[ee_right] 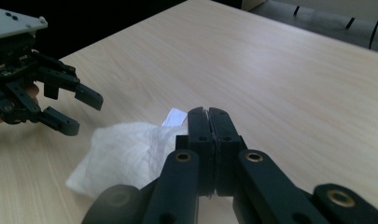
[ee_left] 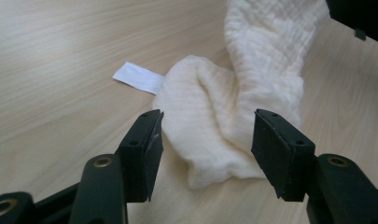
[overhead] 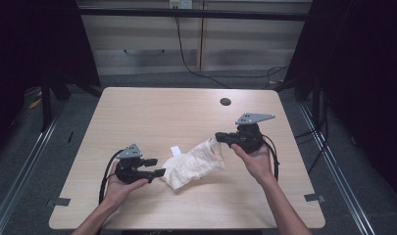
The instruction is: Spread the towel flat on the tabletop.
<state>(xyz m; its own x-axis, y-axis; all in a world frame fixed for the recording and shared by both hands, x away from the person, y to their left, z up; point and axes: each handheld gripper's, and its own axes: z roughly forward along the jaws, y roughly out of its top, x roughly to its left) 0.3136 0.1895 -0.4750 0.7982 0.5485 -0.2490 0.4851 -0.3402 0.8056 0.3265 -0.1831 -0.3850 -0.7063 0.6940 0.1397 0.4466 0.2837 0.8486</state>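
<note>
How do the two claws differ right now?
The left claw has its jaws apart, clear of the cloth; the right claw is shut on a cloth corner. The left claw is low beside the cloth; the right claw holds its corner lifted. Both are black and hand-held.

I'm working in a lab recording booth: a bare pale-wood tabletop under my left claw, black curtains flanking it, cables trailing over grey carpet beyond, light wooden cabinets behind.

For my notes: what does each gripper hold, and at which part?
The right gripper pinches one end of the white cloth, lifting it. The left gripper stands open and holds nothing.
</note>
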